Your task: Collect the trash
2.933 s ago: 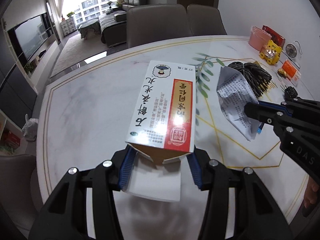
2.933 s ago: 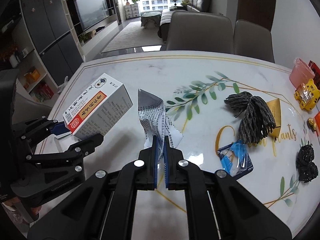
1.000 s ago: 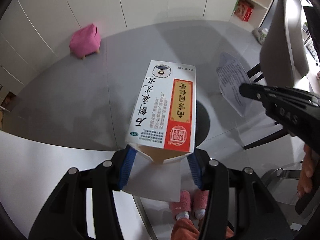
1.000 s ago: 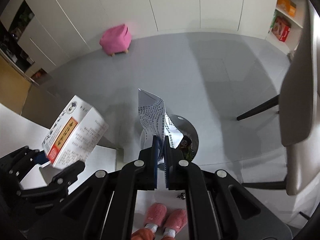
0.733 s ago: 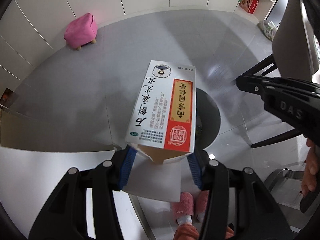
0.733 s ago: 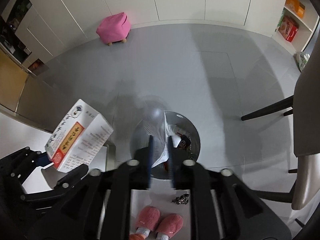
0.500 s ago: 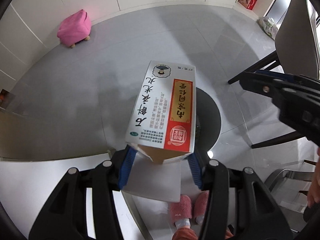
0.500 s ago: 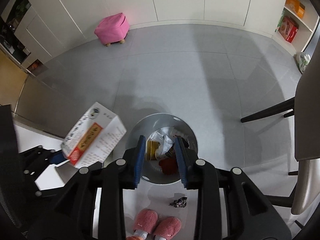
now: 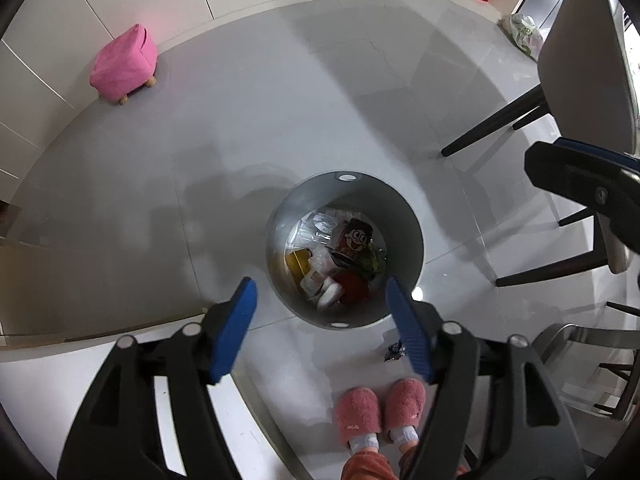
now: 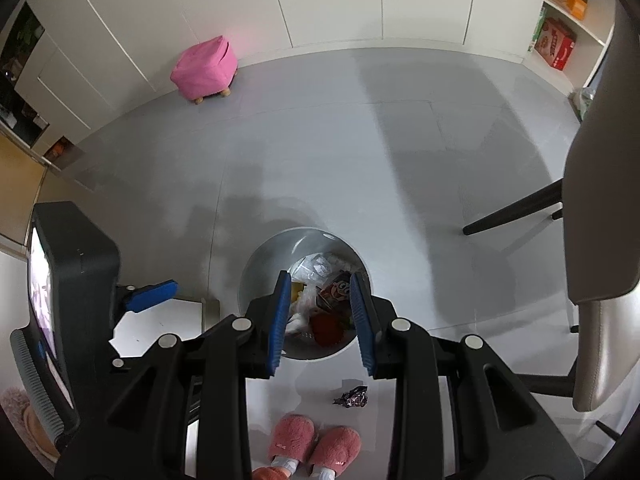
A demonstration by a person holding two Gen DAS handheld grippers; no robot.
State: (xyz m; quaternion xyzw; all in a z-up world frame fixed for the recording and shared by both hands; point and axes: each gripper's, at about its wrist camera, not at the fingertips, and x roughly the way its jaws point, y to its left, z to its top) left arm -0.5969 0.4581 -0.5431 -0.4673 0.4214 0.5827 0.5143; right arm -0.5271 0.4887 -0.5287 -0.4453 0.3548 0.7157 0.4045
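A round grey trash bin (image 9: 404,220) stands on the floor below both grippers, with wrappers, a cartoon-face can (image 9: 354,240) and other trash inside; it also shows in the right wrist view (image 10: 260,272). My left gripper (image 9: 320,320) is open and empty above the bin's near rim. My right gripper (image 10: 320,316) is open and empty over the bin. The box and the paper leaflet are no longer held; I cannot pick them out in the bin. The right gripper's finger (image 9: 576,176) shows at the right of the left wrist view.
A crumpled dark wrapper (image 10: 352,396) lies on the floor beside the bin, near the person's pink slippers (image 10: 312,444). A pink stool (image 10: 204,68) stands by the white cabinets. A grey chair (image 10: 600,240) is at the right. The white table edge (image 9: 120,360) is at the lower left.
The right gripper opened and let the paper leaflet fall into the bin. Then the left gripper opened and released the medicine box. Both grippers stay above the bin.
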